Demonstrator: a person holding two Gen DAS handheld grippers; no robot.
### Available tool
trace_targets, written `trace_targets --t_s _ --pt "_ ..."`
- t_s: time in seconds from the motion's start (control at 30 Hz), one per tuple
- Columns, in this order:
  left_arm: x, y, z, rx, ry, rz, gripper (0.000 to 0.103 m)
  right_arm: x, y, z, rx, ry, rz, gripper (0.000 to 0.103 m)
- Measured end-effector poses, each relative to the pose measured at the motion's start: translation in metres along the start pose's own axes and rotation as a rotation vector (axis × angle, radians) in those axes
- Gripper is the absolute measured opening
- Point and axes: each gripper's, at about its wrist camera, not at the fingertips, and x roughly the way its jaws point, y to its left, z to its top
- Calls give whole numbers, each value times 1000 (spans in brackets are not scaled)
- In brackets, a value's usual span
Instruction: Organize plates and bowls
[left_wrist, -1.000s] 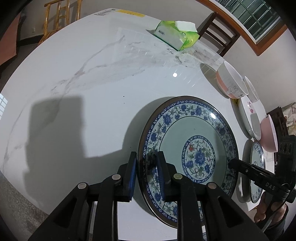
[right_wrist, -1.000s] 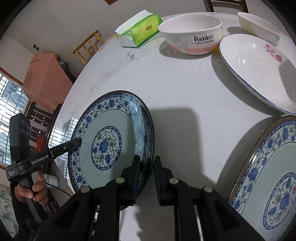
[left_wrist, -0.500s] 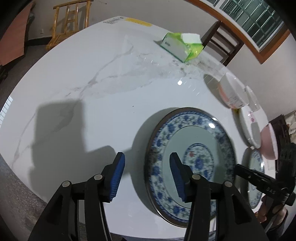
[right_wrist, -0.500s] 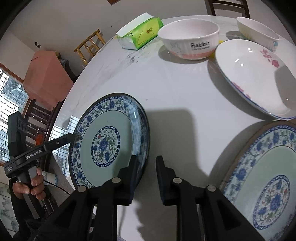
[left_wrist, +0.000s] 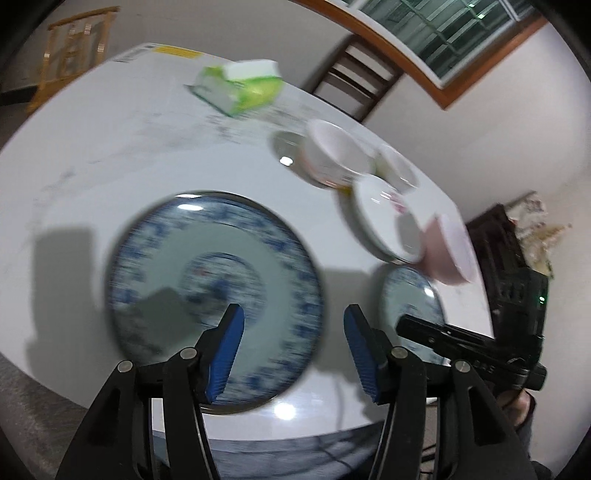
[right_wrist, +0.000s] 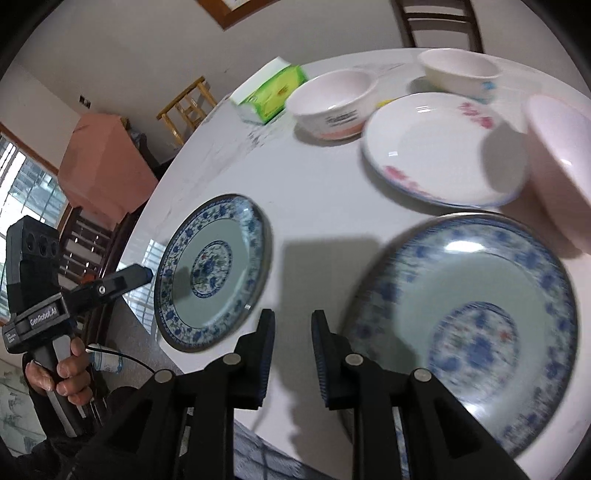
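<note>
L gripper (left_wrist: 293, 349) has its jaws wide apart, holding nothing, above the near edge of a blue plate (left_wrist: 212, 295) lying flat on the table (left_wrist: 110, 147). R gripper (right_wrist: 293, 360) has jaws a little apart, empty, over bare table between that plate (right_wrist: 212, 271) and a 2nd blue plate (right_wrist: 461, 328). White plate (right_wrist: 436, 147), pink bowl (right_wrist: 561, 158), 2 white bowls (right_wrist: 332, 101) sit farther back w/ a tissue pack (right_wrist: 271, 92).

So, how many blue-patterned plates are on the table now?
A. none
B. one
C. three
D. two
D: the right wrist view shows two blue plates, one on the left and one on the right, lying apart on the table.
</note>
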Motion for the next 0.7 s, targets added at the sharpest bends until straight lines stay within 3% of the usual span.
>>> trace_targets --t_s 0.4,0.7 --pt "66 -73 -15 18 140 -142 52 -78 -101 -32 177 -94 -76 21" --pt "94 -82 -19 -24 193 -170 51 -94 -163 -47 297 -108 -105 23"
